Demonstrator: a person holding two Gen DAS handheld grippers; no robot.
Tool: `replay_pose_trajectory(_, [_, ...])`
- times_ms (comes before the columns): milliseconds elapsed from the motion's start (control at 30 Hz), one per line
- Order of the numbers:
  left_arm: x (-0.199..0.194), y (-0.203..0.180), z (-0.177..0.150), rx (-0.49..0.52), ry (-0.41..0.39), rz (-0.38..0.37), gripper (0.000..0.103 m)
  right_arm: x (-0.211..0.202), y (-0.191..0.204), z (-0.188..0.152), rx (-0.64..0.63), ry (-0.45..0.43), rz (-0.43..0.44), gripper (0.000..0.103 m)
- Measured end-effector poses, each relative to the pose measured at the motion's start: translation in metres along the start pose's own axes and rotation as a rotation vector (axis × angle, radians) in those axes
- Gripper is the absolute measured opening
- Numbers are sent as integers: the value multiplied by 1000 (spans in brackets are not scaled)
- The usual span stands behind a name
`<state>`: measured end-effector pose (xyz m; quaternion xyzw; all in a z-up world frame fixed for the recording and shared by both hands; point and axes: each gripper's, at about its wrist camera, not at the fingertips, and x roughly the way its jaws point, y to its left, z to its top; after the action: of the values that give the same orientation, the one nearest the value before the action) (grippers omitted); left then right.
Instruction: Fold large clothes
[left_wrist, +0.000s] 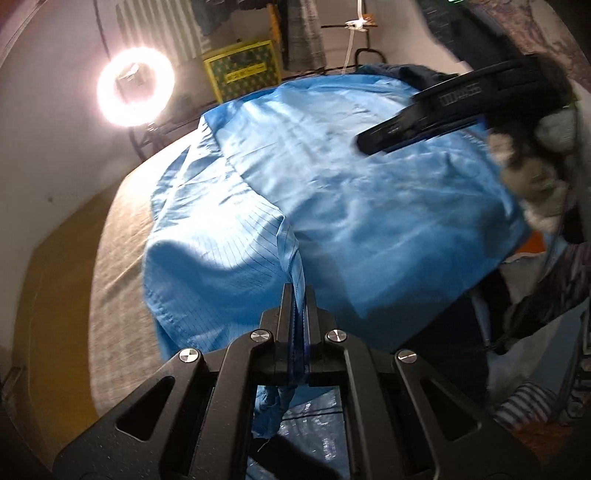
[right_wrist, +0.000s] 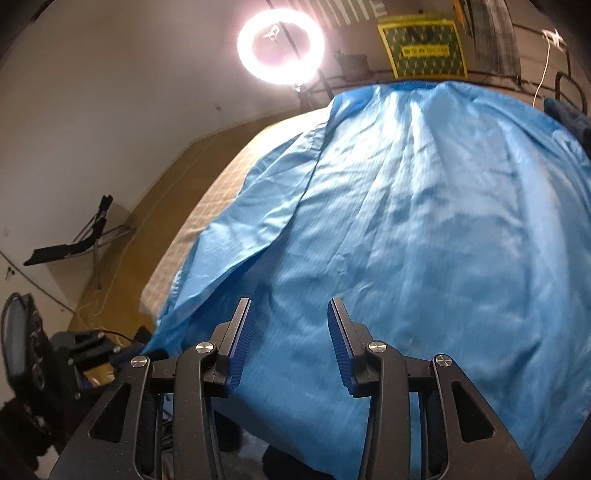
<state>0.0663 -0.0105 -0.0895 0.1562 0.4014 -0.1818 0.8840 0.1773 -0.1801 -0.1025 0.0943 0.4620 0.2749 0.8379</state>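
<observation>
Left gripper (left_wrist: 298, 295) pinches blue garment (left_wrist: 332, 192); lettering unreadable.

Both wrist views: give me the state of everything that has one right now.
Left gripper: shut on blue garment's edge.
Right gripper: open, above the cloth.
Blue garment: spread over the bed, wrinkled, unfolded.
Ring light: on.

One big blue garment (right_wrist: 424, 229) spread on one bed (left_wrist: 110, 266), two grippers, left (left_wrist: 299, 295) and right (right_wrist: 291, 314), and one ring light (right_wrist: 280, 46) glowing.
</observation>
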Motion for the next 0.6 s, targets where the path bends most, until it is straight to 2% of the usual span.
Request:
replay_pose_trajectory(133, [-2, -9, 2, -18, -3, -76, 1, 5, -2, -1, 20, 17, 1, 40])
replay_pose_trajectory(200, [5, -17, -3, 27, 20, -65, 1, 7, -1, 0, 26, 22, 1, 40])
replay_pose_trajectory(267, [6, -19, -7, 24, 32, -90, 1, 10, 0, -1, 30, 33, 4, 40])
replay_pose_trajectory(433, [3, -22, -14, 50, 34, -81, 1, 22, 4, -6, 12, 69, 1, 40])
replay_pose_trajectory(500, [0, -23, -17, 63, 44, -80, 14, 27, 4, -7, 6, 85, 1, 40])
replay_pose_trajectory(533, [-3, -23, -20, 65, 50, -91, 39, 28, 4, -8, 5, 91, 1, 40])
replay_pose_trajectory(567, [-6, -22, -22, 56, 50, -107, 58, 29, 4, -9, 5, 99, 1, 40])
replay_pose_trajectory(600, [-11, -18, -23, 40, 41, -122, 60, 31, 3, -11, 3, 105, 2, 40])
